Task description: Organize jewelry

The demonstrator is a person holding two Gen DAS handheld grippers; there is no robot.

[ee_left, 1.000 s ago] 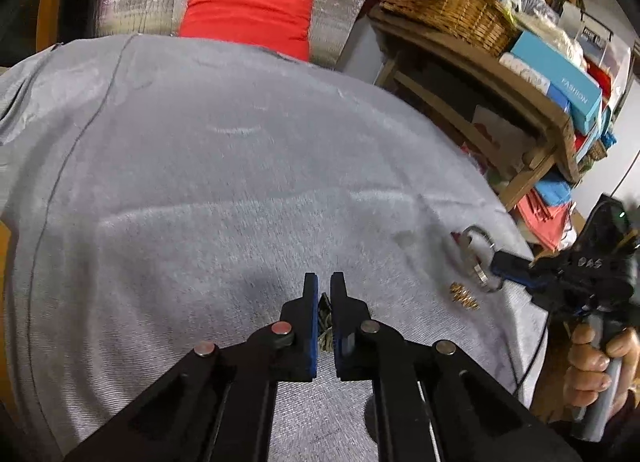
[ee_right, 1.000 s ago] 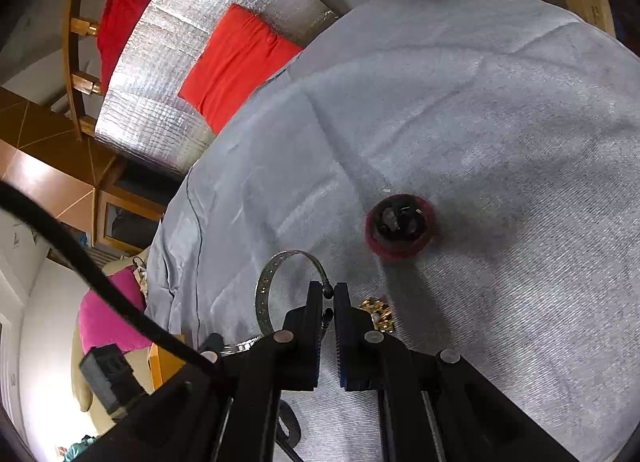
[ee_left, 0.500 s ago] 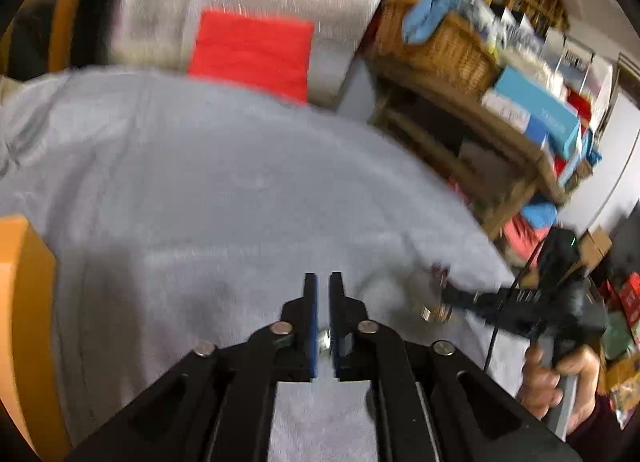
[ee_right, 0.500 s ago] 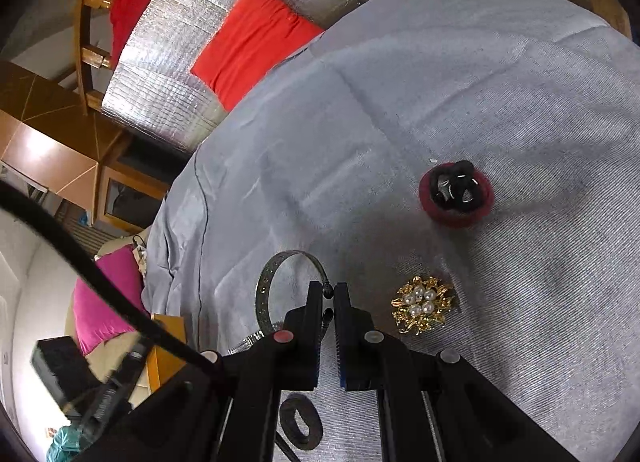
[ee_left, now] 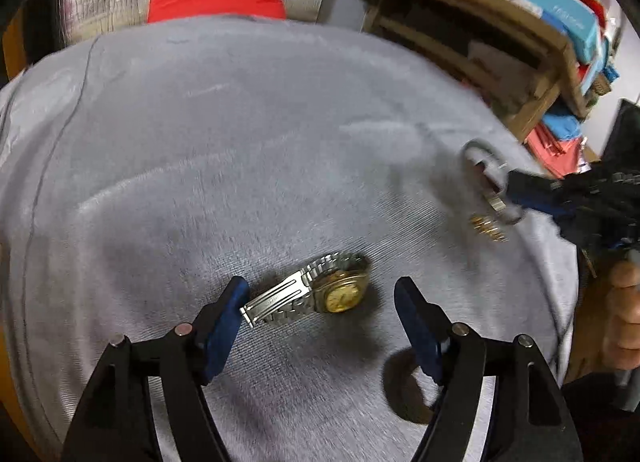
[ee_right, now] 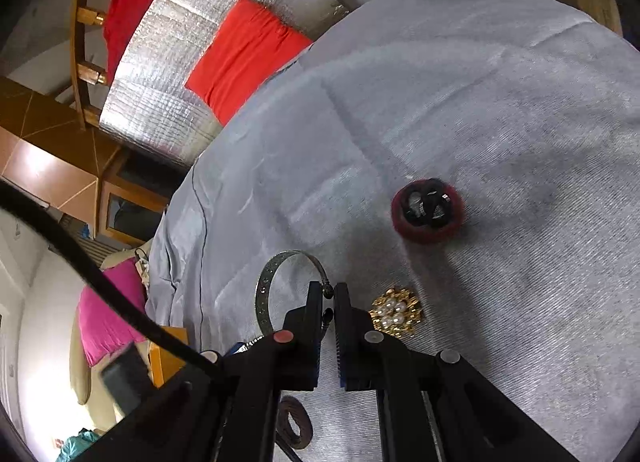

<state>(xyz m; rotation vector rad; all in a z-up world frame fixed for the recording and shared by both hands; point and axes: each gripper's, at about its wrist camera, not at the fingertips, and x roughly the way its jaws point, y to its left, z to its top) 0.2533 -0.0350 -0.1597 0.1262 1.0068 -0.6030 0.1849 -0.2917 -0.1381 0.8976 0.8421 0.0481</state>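
I see my left gripper (ee_left: 322, 296) spread wide around the gold-faced steel-link wristwatch (ee_left: 316, 292) lower centre, right gripper (ee_right: 329, 304) clamped on the open silver cuff bangle (ee_right: 267, 290), grey cloth (ee_left: 240, 134) beneath.

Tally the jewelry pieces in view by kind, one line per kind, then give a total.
Watch: 1, on the cloth between the open left gripper's fingers
Bangle: 1, held in the right gripper
Brooch: 1, gold with pearls
Red ring with dark rings inside: 1
Dark ring: 1
Total: 5
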